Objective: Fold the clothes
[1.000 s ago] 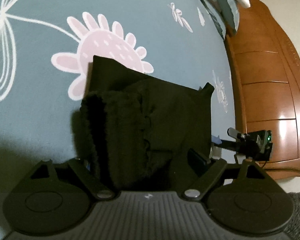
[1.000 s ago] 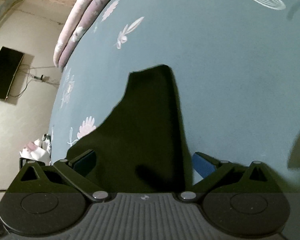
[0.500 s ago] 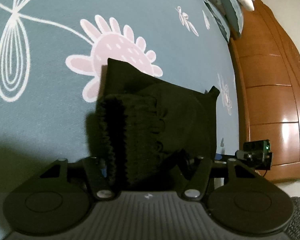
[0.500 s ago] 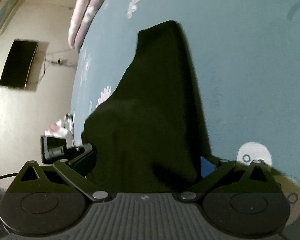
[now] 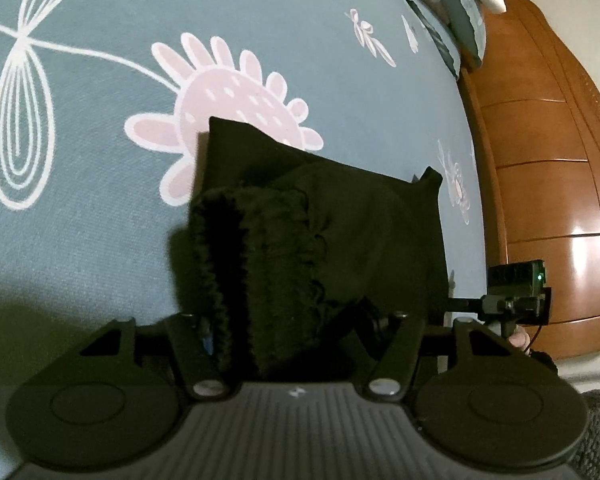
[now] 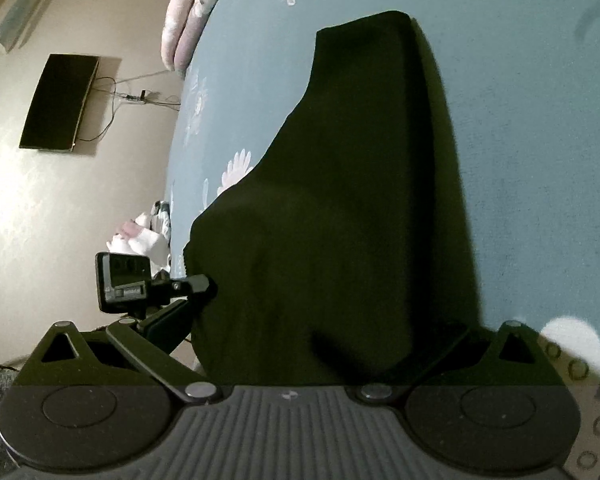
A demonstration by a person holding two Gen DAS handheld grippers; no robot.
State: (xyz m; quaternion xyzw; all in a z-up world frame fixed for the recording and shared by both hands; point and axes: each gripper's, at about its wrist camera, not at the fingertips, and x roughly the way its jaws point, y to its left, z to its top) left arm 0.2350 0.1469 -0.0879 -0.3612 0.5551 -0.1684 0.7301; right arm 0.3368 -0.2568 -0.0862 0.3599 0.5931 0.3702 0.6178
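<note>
- A black garment [image 5: 340, 232] lies on a bed with a blue-green bedspread [image 5: 100, 220] printed with white loops and a pink flower [image 5: 236, 96].
- It sits near the bed's side edge, and one corner covers part of the pink flower.
- The left gripper [image 5: 296, 320] is clamped on the bunched, ruffled band of the black garment. Its jaws have just been closing, with the cloth between them.
- The right gripper [image 6: 320, 328] has the black cloth spread between its jaws. The cloth hides the fingertips, so I cannot tell if they pinch it.
- The dark cloth fills the middle of both views and blocks much of the bed behind it.
- Only the left wrist view shows a brown wooden headboard [image 5: 548, 168] past the bed's edge, with pillows [image 5: 456, 12] at the top corner.
- That view also shows the right gripper's camera box with a small green light, out at the right side.
- Only the right wrist view shows a dark flat screen [image 6: 60, 100] on a pale wall [image 6: 40, 208], with thin cords under it.
- A pink and white quilt edge [image 6: 188, 20] hangs at the bed's far end there.
- A small white and pink bundle [image 6: 140, 236] lies beside the bed, too blurry to name.
- No boxes or baskets show.
</note>
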